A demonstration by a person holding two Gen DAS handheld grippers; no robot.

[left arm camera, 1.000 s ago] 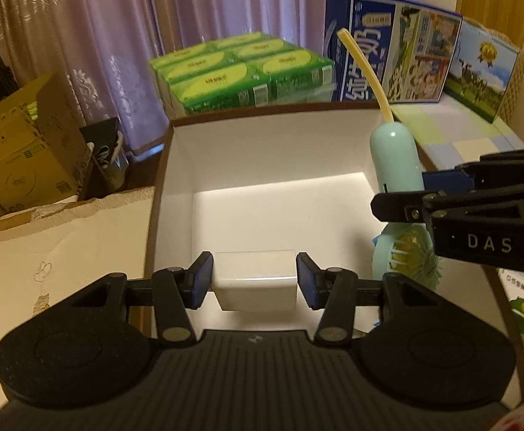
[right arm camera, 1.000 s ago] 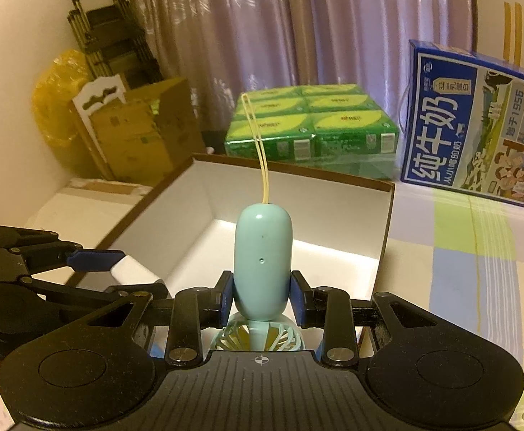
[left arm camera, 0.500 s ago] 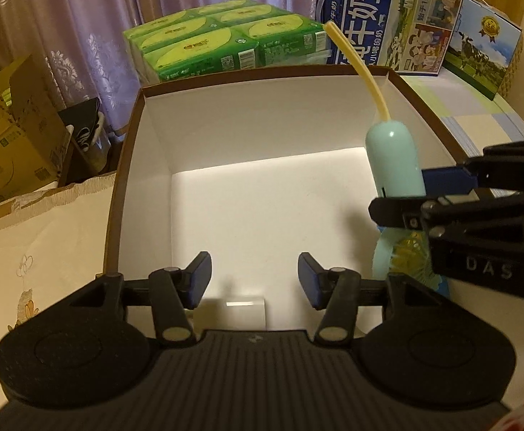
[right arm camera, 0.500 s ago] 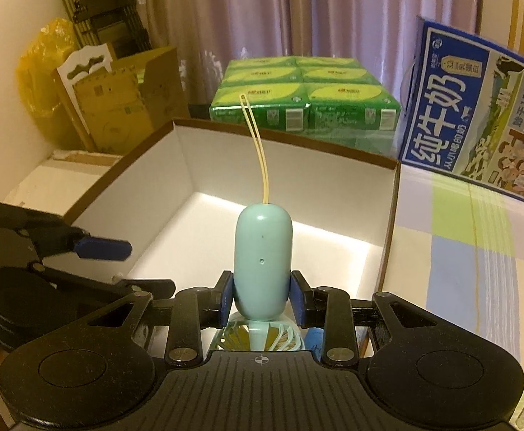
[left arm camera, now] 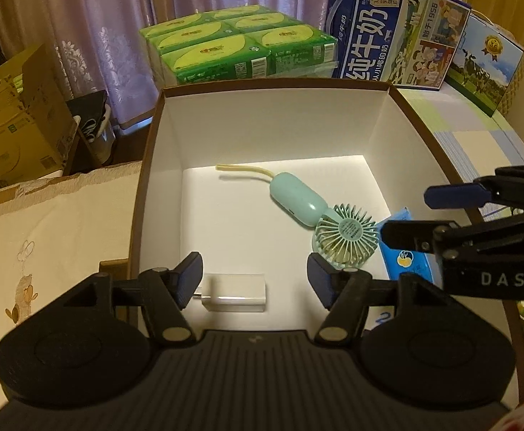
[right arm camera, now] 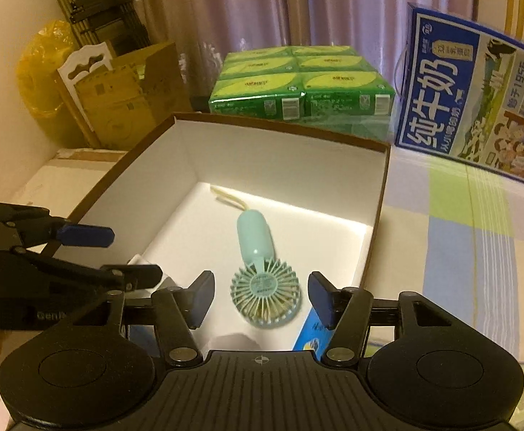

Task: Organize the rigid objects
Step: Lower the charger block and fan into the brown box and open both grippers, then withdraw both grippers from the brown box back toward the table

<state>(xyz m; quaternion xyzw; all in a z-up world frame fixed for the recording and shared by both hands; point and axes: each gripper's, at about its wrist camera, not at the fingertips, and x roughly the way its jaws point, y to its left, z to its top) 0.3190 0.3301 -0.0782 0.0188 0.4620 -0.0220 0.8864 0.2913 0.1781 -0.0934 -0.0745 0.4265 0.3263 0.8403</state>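
A brown box with a white inside [left arm camera: 269, 122] [right arm camera: 280, 158] stands in front of me. A mint hand fan [left arm camera: 319, 215] [right arm camera: 260, 265] with a yellow strap lies on its floor. A white charger block [left arm camera: 235, 292] lies at the near side, below my left gripper [left arm camera: 255, 280], which is open and empty above it. A blue packet [left arm camera: 405, 251] [right arm camera: 310, 330] lies at the near right corner. My right gripper [right arm camera: 260, 298] is open and empty above the fan head. Each gripper shows in the other's view.
Green tissue packs [left arm camera: 237, 46] [right arm camera: 305, 86] and a blue milk carton box [left arm camera: 398, 32] [right arm camera: 477, 97] stand behind the box. Cardboard boxes [left arm camera: 14, 115] [right arm camera: 125, 97] stand at the left. A checked cloth [right arm camera: 459, 233] covers the surface at the right.
My left gripper opened and the white charger dropped onto the box floor. My right gripper then opened and the fan now lies flat in the box.
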